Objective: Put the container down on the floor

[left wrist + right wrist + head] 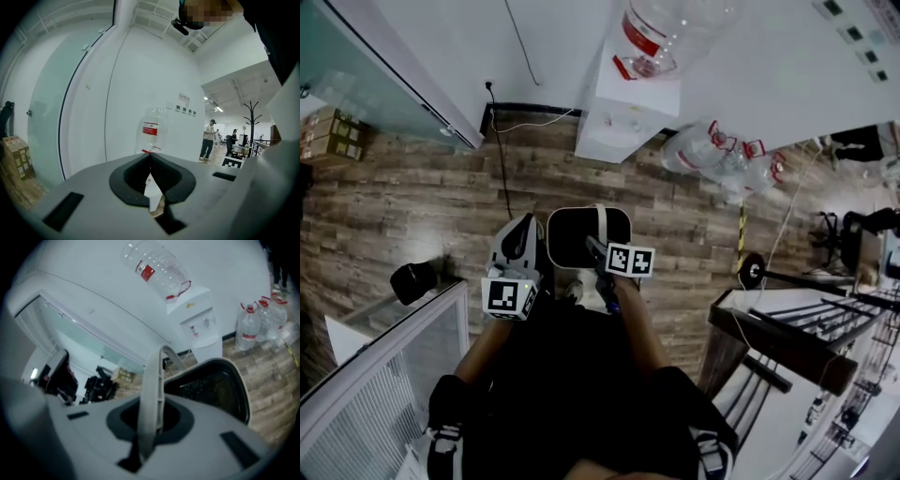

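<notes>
Black short-sleeved top point(581, 384), grey left hand-held gripper point(523, 227), square-marker cube point(509, 297)

The head view is dim, and the person's clothes point(572, 394) are nearly black at 6 o'clock. Both gripper views bend strongly, with black corners. In the left gripper view, ceiling lamps point(218, 108) glare at 3 o'clock. The container point(213, 390) handle in the right gripper point(149, 423) looks blurred.

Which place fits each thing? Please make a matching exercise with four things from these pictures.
1 container
2 water dispenser
3 spare bottles
4 cardboard boxes

A on the floor by the glass wall
B hanging by its handle from the right gripper
C against the white wall, an upturned bottle on top
D on the floor beside the dispenser

Pairs: 1-B, 2-C, 3-D, 4-A
</notes>
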`<state>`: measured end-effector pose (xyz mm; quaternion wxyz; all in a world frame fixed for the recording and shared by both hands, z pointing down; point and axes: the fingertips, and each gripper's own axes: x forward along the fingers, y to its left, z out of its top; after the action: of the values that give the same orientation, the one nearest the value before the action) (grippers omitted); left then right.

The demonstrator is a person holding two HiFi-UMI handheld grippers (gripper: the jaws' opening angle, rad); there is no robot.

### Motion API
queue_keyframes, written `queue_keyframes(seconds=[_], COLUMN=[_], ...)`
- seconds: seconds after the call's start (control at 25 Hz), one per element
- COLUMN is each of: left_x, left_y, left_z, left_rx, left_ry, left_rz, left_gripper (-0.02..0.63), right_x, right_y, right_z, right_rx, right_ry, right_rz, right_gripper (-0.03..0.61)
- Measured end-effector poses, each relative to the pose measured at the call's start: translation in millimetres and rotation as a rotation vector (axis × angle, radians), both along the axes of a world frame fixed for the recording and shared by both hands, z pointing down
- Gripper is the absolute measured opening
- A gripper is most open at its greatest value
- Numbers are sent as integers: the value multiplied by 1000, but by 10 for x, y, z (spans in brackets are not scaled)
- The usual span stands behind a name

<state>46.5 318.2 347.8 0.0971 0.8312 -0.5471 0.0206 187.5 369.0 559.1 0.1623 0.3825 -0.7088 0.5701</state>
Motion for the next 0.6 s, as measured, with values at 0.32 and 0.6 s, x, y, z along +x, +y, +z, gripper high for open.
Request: queue_keyframes(seconds=[0.32,0.6], left_x=[-498,-871], left_y=[-564,-888], left_z=[-80,-156], left_rx=[5,22], left_ry=[28,61], left_rz=[-1,-13], left_gripper=[28,28], right_x=[-470,-784], right_y=[-586,-977], right_z=[-114,-267], right_rx=[11,25], right_ry=[10,31], right_rz=[-11,-31], right_gripper=[40,40])
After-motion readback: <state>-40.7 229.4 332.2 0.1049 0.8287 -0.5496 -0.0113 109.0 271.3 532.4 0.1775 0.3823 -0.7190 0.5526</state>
